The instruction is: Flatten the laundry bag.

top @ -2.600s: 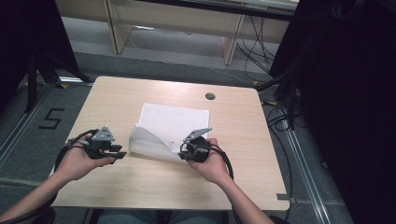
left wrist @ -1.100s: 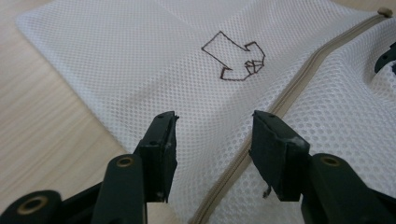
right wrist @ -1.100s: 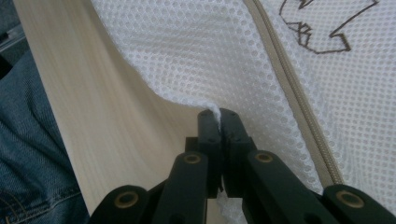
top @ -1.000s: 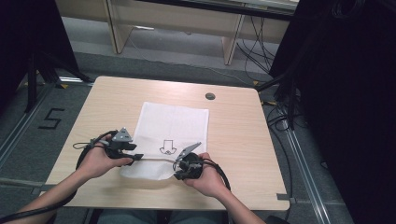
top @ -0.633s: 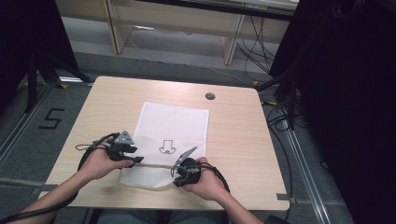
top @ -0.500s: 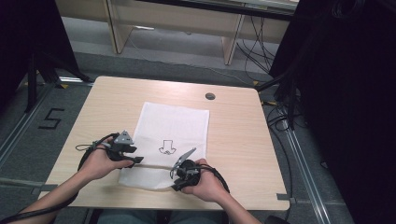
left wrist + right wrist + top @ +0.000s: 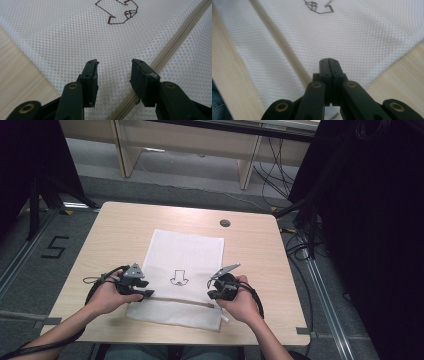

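The mesh bag (image 7: pixel 182 277), folded over at the start, now lies spread flat on the counter (image 7: pixel 260 265). The right gripper (image 7: pixel 216 294) has moved from mid-zipper to the zipper's (image 7: pixel 175 300) right end, fingers pressed together there. The left gripper (image 7: pixel 113 72) has been closing; its fingers stand apart over bare mesh, zipper beside them.

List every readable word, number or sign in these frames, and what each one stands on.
"5": dark digit marked on the floor left of the table.
Down-pointing arrow outline: drawn in dark line on the white mesh bag; a sign, no letters.
No other text is legible.
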The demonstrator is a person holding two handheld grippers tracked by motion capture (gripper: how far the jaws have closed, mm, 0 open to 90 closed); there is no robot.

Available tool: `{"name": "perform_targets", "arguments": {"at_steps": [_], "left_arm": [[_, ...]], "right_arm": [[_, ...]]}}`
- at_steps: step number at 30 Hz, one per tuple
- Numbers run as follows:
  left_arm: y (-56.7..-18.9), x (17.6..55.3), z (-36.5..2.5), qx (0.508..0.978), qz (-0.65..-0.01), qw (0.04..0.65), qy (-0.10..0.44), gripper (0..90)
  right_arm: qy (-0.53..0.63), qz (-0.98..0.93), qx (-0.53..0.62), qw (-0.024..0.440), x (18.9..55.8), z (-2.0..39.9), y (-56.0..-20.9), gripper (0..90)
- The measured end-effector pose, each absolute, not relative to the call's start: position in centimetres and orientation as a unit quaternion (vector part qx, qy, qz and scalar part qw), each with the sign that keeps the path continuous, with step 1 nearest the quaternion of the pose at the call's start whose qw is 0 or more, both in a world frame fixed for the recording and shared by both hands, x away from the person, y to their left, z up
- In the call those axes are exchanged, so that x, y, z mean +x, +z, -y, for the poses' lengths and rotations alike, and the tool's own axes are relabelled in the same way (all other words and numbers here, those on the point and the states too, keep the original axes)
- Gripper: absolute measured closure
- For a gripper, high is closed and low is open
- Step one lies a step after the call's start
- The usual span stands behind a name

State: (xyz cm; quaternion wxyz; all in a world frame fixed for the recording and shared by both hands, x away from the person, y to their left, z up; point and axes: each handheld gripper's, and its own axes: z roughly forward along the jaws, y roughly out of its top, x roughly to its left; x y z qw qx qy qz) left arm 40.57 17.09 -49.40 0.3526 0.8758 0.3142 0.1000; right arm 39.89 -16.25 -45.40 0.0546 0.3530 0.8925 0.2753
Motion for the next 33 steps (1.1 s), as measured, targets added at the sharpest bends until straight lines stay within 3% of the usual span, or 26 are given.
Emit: {"name": "perform_targets", "arguments": {"at_steps": [19, 33], "left_arm": [[-50.2, 40.1, -17.1, 0.899, -0.293, 0.311, 0.092, 64.1], [-50.2, 39.1, -16.6, 0.903, -0.283, 0.309, 0.095, 63.7]], "right_arm": [[0.202, -0.915, 0.348, 0.013, 39.5, 15.6, -48.1, 90.0], [0.189, -0.922, 0.337, 0.032, 39.1, 15.9, -48.2, 89.5]]}}
